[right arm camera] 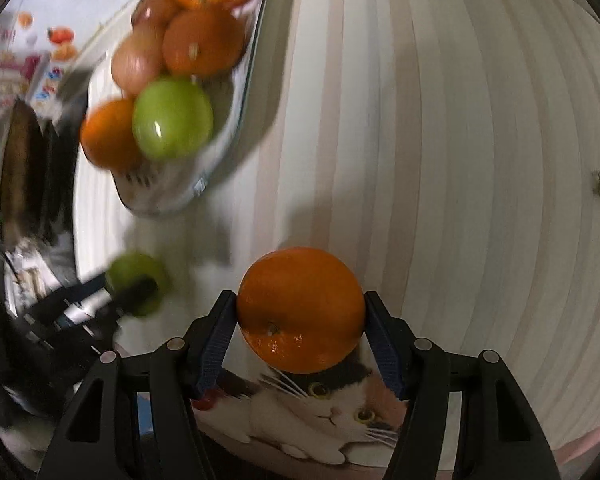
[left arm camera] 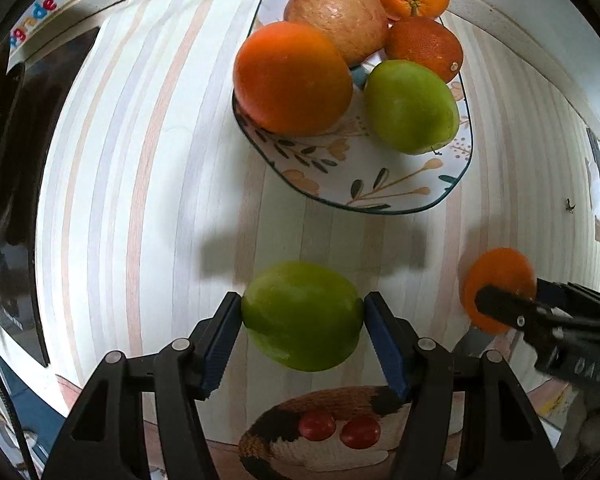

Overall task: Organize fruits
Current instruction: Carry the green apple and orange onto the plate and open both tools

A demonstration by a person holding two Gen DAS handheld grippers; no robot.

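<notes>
My left gripper [left arm camera: 303, 305] is shut on a green apple [left arm camera: 300, 316], its blue pads pressing both sides just above the striped tablecloth. My right gripper [right arm camera: 300, 304] is shut on an orange [right arm camera: 300, 310], which also shows at the right in the left wrist view as the orange [left arm camera: 500, 268] with the right gripper [left arm camera: 504, 304] around it. The floral plate [left arm camera: 380, 196] lies beyond, carrying oranges [left arm camera: 292, 80], a pink-yellow apple [left arm camera: 340, 16] and another green apple [left arm camera: 410, 106]. In the blurred right wrist view, the left gripper [right arm camera: 136, 290] and its apple [right arm camera: 138, 270] are at the lower left.
A cat-print mat [right arm camera: 332, 412] lies under the near edge, with two red cherry tomatoes [left arm camera: 318, 426] on it. Dark objects and printed boxes [left arm camera: 32, 12] crowd the left side. The table's white edge [left arm camera: 540, 80] runs behind the plate. A small speck [right arm camera: 599, 186] marks the cloth.
</notes>
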